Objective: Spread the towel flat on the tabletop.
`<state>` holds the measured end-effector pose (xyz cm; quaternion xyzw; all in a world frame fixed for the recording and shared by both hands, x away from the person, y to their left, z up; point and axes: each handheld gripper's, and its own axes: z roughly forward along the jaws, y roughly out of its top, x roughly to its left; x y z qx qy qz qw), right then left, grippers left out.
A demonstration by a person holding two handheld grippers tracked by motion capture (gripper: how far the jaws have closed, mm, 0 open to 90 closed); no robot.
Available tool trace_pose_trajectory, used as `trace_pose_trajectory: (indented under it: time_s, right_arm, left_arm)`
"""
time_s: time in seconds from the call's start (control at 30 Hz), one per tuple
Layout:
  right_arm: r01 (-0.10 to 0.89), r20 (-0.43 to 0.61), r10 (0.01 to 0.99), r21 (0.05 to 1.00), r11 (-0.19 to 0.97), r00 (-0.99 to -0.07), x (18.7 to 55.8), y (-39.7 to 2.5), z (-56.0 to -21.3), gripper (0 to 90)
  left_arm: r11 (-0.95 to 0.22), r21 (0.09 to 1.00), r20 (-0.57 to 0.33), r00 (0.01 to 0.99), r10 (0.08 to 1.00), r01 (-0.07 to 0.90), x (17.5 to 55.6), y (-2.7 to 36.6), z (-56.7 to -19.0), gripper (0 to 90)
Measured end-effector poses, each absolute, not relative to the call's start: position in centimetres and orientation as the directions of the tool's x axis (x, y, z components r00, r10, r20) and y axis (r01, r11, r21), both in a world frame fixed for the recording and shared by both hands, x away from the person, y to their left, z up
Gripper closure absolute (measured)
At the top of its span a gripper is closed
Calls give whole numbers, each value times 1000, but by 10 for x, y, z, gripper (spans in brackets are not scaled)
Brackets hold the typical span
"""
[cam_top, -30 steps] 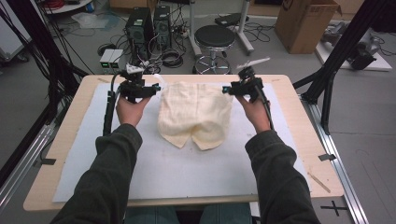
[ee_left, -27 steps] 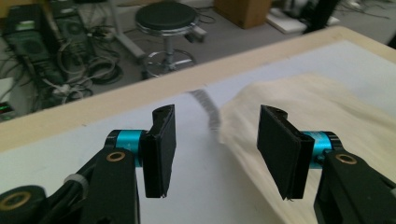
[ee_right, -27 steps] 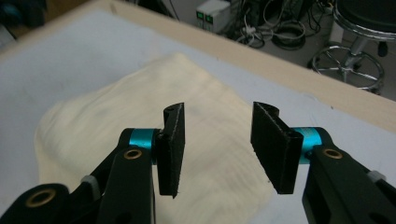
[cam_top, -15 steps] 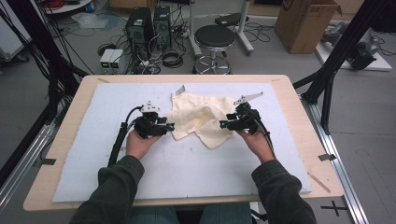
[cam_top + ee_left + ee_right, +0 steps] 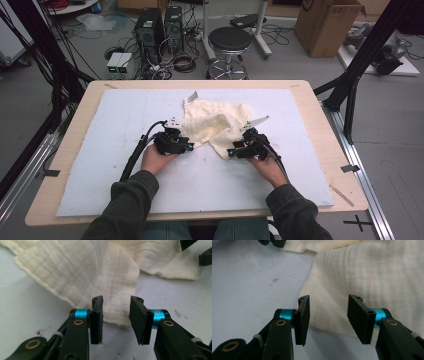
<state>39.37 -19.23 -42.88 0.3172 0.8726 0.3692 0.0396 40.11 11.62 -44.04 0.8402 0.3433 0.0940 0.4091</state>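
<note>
My left tongs (image 5: pixel 116 321) stand open, jaws apart, with a corner of the cream cloth (image 5: pixel 217 125) lying flat between and just ahead of them. My right tongs (image 5: pixel 332 320) are open too, the cloth's edge running across the gap between their jaws. The cloth lies crumpled on the white pad (image 5: pixel 100 170) on the table (image 5: pixel 325 135), between both tongs and spreading away beyond them.

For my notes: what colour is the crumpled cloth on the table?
Cream, a pale yellowish white; the cloth shows best in the left gripper view.
</note>
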Motion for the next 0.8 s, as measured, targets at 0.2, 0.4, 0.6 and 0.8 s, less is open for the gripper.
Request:
trace_pose_trajectory:
  time_s: [0.2, 0.4, 0.6, 0.8]
  right_arm:
    - [493, 100, 584, 660, 567, -806, 390, -185, -434, 632]
    - [471, 84, 567, 663, 582, -820, 391, -185, -435, 834]
    - [497, 146, 555, 665, 558, -819, 397, -190, -436, 886]
    - [510, 172, 559, 675, 533, -811, 396, -199, -431, 886]
  left_arm:
    - [-445, 753, -87, 744, 663, 485, 400, 115, -441, 758]
    - [-443, 753, -99, 749, 655, 486, 401, 115, -441, 856]
    - [-446, 746, -97, 742, 663, 496, 401, 120, -438, 872]
    - [-424, 759, -105, 735, 670, 495, 398, 138, -423, 874]
